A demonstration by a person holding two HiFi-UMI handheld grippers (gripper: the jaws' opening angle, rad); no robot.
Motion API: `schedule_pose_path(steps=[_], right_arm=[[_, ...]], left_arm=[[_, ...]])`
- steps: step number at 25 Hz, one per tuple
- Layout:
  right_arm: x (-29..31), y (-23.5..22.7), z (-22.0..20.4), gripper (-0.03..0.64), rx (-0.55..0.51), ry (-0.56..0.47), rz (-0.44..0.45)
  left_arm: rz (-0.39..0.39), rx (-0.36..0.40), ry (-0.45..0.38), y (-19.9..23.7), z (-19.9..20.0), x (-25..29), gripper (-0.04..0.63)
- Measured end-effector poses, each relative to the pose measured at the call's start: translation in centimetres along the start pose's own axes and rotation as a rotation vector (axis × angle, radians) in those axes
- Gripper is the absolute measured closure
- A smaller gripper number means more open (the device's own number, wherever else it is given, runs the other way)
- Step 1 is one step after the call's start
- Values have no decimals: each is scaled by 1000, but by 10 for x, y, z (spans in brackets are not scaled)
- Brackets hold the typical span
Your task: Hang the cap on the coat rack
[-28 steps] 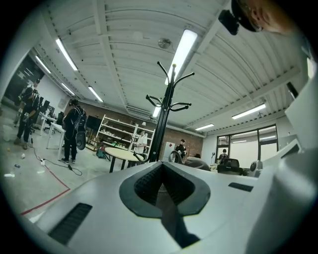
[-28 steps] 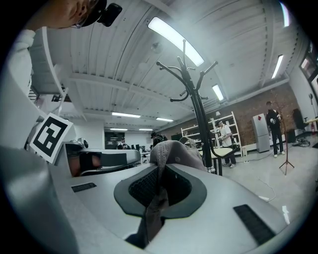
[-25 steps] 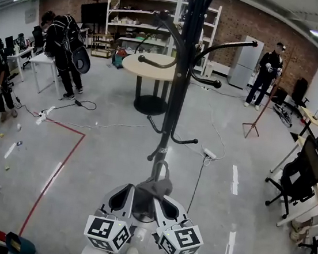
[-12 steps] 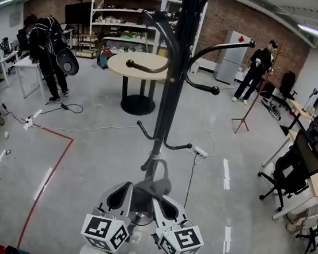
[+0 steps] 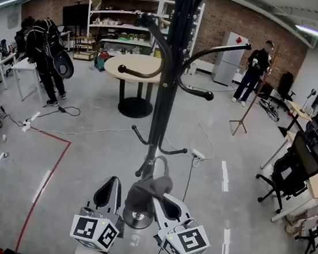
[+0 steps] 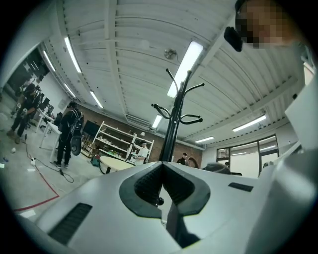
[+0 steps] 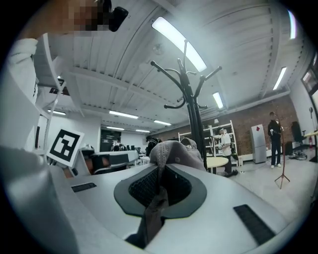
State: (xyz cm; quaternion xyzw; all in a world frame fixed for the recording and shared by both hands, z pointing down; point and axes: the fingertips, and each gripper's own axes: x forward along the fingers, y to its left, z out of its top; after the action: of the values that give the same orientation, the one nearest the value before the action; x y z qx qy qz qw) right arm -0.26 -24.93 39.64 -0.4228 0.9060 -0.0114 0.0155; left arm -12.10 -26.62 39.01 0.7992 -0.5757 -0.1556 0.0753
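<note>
Right gripper (image 7: 159, 173) is clamping the grey cap (image 7: 175, 151) by its edge, with fabric pinched between the pads and the crown rising past the tips. Left gripper (image 6: 162, 171) is sitting beside the cap with jaws together on nothing, clear of it. The cap is being held aloft near the black coat rack (image 5: 164, 95), below its upper arms; contact with the pole cannot be told.

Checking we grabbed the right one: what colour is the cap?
The cap is grey; the right gripper view shows it best.
</note>
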Motion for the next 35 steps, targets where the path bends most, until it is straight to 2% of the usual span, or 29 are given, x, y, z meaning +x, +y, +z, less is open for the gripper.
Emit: schedule_pose_path(steps=[5,11,21,24,28,35], right_arm=[[11,4,57,598,-88,-92,83],[26,10,129,598,-172,-214,151],[20,58,255,598,-337,-485,235],[17,72,273,598,-388,-532,220],[12,84,288,597,-516,-584,177],[22,89,300,598,-562,-612,179]], left_arm=[[50,-5,10,15,-3,1,594],[50,3,9,11,-3,3,594],[88,4,14,25,-1,-6,594],[93,5,21,28,-4,-9,594],[107,3,29,31,-9,-15,594],[130,-3,34,43,-14,-21,594]])
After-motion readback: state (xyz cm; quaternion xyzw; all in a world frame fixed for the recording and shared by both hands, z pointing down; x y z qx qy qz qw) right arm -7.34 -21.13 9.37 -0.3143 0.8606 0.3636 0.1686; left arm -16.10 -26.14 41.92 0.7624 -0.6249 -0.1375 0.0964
